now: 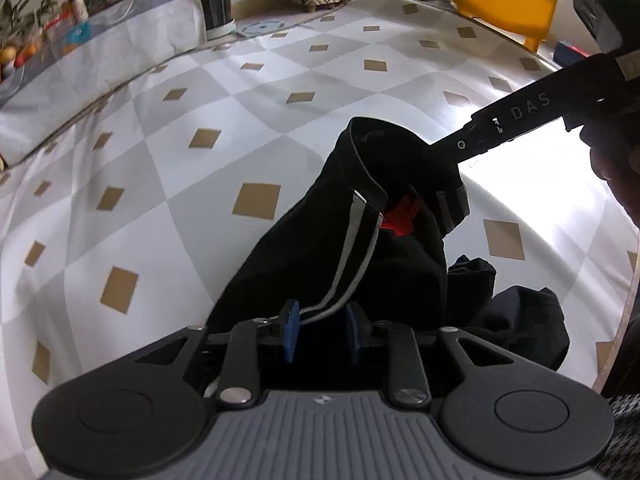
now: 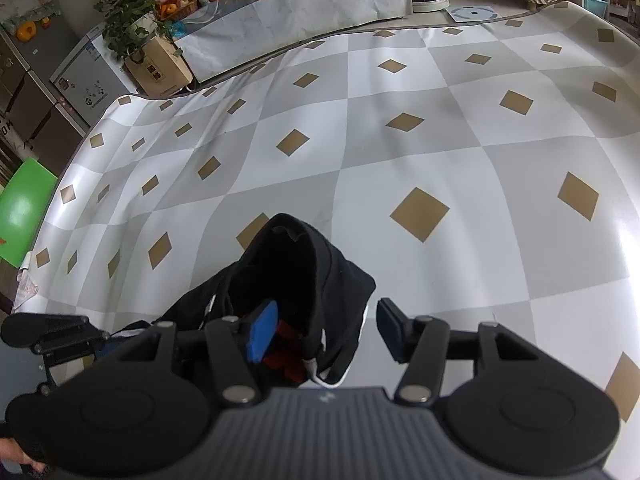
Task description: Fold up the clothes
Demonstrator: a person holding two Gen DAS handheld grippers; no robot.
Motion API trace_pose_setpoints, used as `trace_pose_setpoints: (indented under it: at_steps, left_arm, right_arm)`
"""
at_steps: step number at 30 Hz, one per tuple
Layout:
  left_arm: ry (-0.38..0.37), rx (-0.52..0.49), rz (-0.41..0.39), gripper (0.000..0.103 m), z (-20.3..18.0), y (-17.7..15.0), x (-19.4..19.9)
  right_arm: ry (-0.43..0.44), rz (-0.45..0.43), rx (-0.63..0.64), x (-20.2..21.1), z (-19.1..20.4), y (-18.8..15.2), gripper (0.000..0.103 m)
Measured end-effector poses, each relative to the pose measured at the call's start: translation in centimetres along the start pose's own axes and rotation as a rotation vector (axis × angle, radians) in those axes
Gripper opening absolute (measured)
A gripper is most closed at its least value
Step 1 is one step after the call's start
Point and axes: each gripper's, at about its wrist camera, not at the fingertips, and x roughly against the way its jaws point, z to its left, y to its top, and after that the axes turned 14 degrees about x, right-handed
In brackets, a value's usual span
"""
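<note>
A black garment (image 1: pixel 304 248) with white side stripes and a red inner label is held up over the checkered tablecloth (image 1: pixel 160 160). My left gripper (image 1: pixel 322 330) is shut on its striped edge, blue pads pinching the cloth. In the left wrist view my right gripper's finger (image 1: pixel 472 146) reaches into the waistband from the right. In the right wrist view my right gripper (image 2: pixel 324 330) has its jaws wide apart, with the garment's waistband (image 2: pixel 296 280) bunched between them around the left blue pad (image 2: pixel 262 332). The rest of the garment lies crumpled on the table (image 1: pixel 516 320).
A yellow chair (image 1: pixel 504 4) stands beyond the table's far edge. A side counter (image 2: pixel 280 4) with plants, fruit and jars runs along the back. A green chair (image 2: pixel 24 208) is at the table's left. A cardboard box (image 2: pixel 160 64) sits near the far corner.
</note>
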Motion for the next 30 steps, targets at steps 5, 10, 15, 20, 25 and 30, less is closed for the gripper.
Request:
trace_pose_setpoints:
  at_steps: [5,10,15,20,25,30]
  left_arm:
    - [0.049,-0.097,0.002,0.028,-0.7,0.0,-0.5]
    - [0.041,-0.19,0.009,0.029,-1.2,0.3,-1.3]
    - [0.003,-0.264,0.025,0.029,-1.6,0.2,-1.8]
    - [0.009,-0.292,0.041,0.029,-2.0,0.2,-2.5]
    - [0.038,-0.188,0.053,0.029,-0.9,1.0,-3.1]
    - [0.036,-0.054,0.044,0.013,0.3,1.5,-3.2]
  right_arm:
    - [-0.004,-0.003,-0.003,0.0,0.0,0.0,0.053]
    - [-0.006,-0.002,-0.004,-0.1,0.0,0.0,0.053]
    - [-0.012,0.001,-0.008,-0.2,-0.1,0.0,0.053]
    - [-0.01,0.001,-0.007,-0.3,0.0,0.0,0.053]
    - [-0.013,0.002,-0.008,-0.4,-0.1,0.0,0.054]
    - [-0.015,0.004,-0.007,-0.5,0.0,0.1,0.054]
